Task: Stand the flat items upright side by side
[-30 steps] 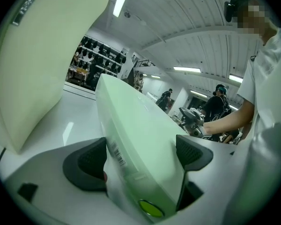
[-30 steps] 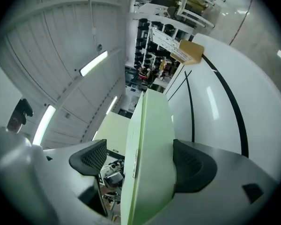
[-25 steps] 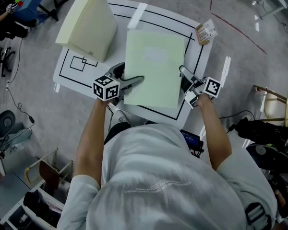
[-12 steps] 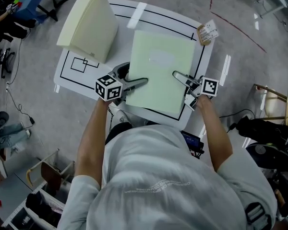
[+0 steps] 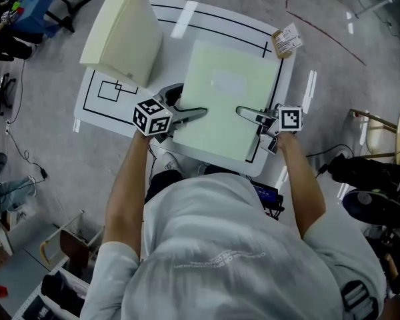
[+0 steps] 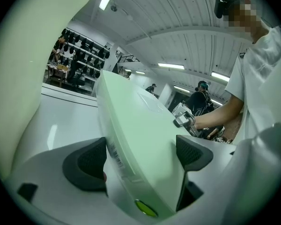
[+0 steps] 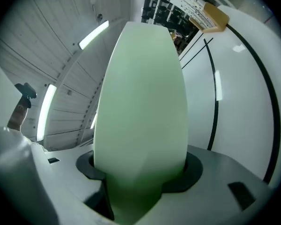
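Grey concrete floor surrounds the white counter [image 5: 220, 15], which is marked with black lines. At its far left a cream book [image 5: 123, 35] stands upright, opened like a tent. The green book [image 5: 227, 105] sits over the middle of the counter, tilted and held between both my grippers. I cannot tell whether its far edge touches the surface.

My left gripper [image 5: 187, 117] is clamped on the book's near left edge, with a pad pressed to each face [image 6: 140, 121]. My right gripper [image 5: 250, 115] is closing on the right edge, and the book [image 7: 140, 93] fills the gap so both pads meet it. A small cardboard tag [image 5: 287, 41] lies at the far right corner, well apart from both books.
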Action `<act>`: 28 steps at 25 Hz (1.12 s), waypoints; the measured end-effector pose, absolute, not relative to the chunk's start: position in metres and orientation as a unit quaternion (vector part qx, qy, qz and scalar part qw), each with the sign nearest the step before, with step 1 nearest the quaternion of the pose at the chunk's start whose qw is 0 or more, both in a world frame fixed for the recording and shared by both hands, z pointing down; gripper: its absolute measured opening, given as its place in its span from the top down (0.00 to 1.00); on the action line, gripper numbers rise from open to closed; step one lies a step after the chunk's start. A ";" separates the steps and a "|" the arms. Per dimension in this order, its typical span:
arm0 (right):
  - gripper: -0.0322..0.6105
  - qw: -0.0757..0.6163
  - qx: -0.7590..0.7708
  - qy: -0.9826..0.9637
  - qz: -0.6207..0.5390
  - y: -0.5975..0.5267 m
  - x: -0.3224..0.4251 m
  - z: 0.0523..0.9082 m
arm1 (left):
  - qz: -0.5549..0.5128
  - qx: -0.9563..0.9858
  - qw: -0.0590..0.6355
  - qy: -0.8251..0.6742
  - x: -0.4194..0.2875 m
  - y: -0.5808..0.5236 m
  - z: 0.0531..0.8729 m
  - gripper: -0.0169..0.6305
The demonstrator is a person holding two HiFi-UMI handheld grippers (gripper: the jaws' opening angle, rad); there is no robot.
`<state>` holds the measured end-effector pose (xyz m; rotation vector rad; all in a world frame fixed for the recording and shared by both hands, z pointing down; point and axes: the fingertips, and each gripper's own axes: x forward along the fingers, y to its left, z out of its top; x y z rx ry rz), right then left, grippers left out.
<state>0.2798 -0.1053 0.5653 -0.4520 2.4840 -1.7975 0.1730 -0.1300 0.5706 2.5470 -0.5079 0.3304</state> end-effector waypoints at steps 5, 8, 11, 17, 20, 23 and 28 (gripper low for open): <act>0.51 0.037 -0.174 0.821 -0.543 -0.101 0.270 0.549 | 0.102 0.946 0.250 -0.180 0.162 -0.128 0.560 0.27; 0.52 0.046 -0.213 0.832 -0.511 -0.097 0.263 0.532 | 0.076 0.949 0.251 -0.175 0.146 -0.122 0.552 0.27; 0.52 0.069 -0.292 0.834 -0.463 -0.096 0.270 0.506 | 0.058 0.950 0.260 -0.164 0.125 -0.109 0.552 0.27; 0.52 0.105 -0.455 0.809 -0.357 -0.089 0.266 0.452 | 0.060 0.956 0.256 -0.131 0.056 -0.080 0.553 0.27; 0.52 0.125 -0.520 0.779 -0.326 -0.076 0.256 0.431 | 0.064 0.958 0.246 -0.129 0.012 -0.072 0.544 0.27; 0.52 0.119 -0.558 0.771 -0.283 -0.064 0.233 0.414 | 0.077 0.960 0.231 -0.137 -0.036 -0.071 0.537 0.27; 0.52 0.054 -0.616 0.757 -0.212 -0.059 0.193 0.404 | 0.124 0.962 0.178 -0.167 -0.102 -0.089 0.523 0.28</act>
